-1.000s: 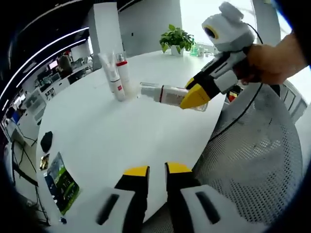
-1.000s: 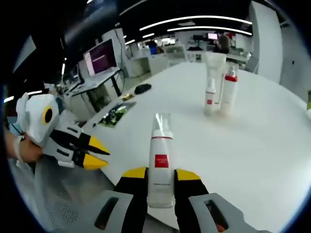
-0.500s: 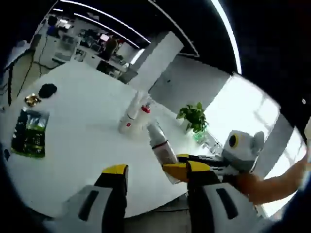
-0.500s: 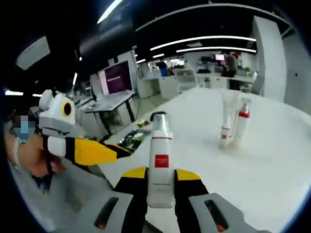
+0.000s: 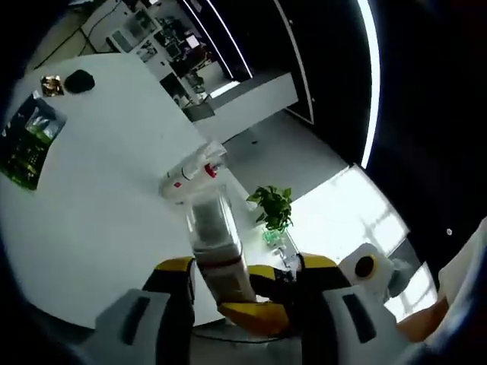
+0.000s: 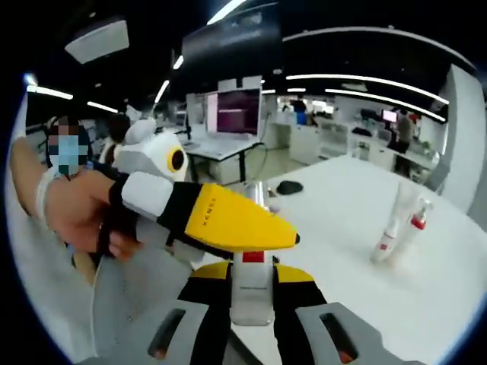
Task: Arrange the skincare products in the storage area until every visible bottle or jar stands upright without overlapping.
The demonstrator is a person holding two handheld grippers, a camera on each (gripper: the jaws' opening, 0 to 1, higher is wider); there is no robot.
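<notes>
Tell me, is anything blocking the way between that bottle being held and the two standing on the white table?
The bottle sits clamped in the right gripper, and the left gripper reaches across just in front of it. Beyond that, the table looks bare up to the two standing bottles, so nothing else visible blocks the way.
</notes>
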